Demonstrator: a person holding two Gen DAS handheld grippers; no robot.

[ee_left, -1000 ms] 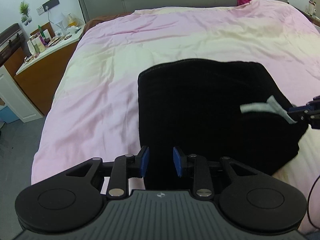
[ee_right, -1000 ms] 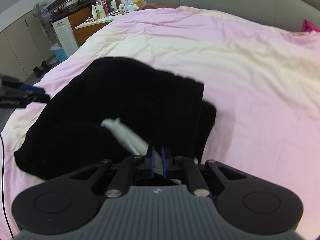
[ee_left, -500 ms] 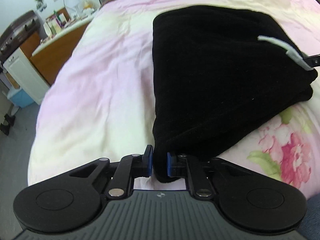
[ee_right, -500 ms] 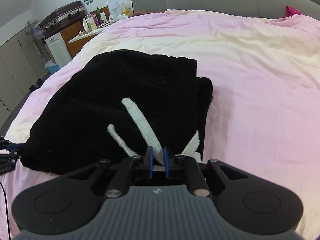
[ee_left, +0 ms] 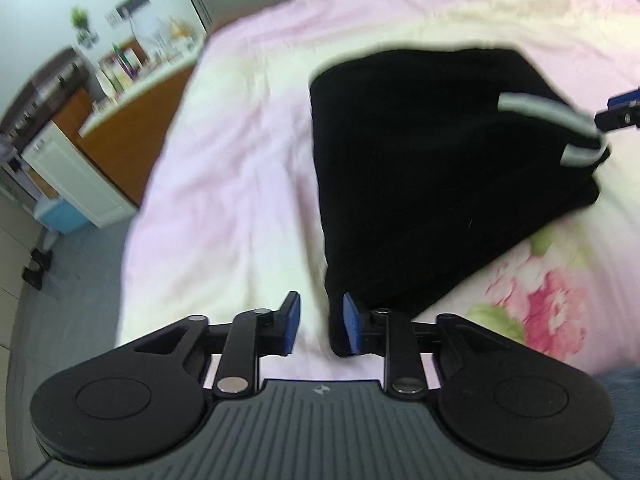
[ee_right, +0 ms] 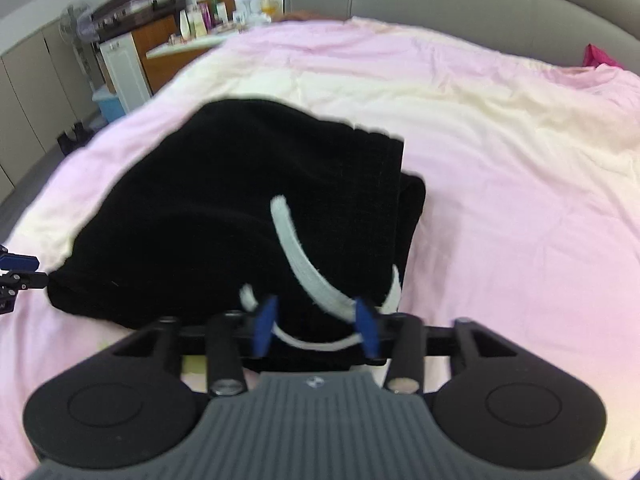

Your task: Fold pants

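Note:
The black pants (ee_left: 432,168) lie folded in a thick stack on the pink bedcover (ee_left: 240,184). My left gripper (ee_left: 320,324) hovers at their near corner with its jaws opening. The fabric edge rests just inside the right pad (ee_left: 352,326), unpinched. In the right wrist view my right gripper (ee_right: 316,328) sits at the other near corner of the pants (ee_right: 260,208), jaws opening. The white drawstring (ee_right: 304,264) loops loosely between its pads. The drawstring (ee_left: 548,110) also shows by the right gripper's tip (ee_left: 616,112). The left gripper's tip (ee_right: 16,268) shows at the far left.
The bed has a grey padded headboard (ee_right: 480,0) and a floral patch of sheet (ee_left: 548,304) near the front edge. A wooden dresser (ee_left: 132,136) crowded with bottles, a white cabinet (ee_left: 76,184) and a blue bin (ee_left: 60,220) stand left of the bed.
Half a second ago my left gripper was shut on the pants' corner and my right on the drawstring. Both have opened and let go, and both hands have drawn back slightly.

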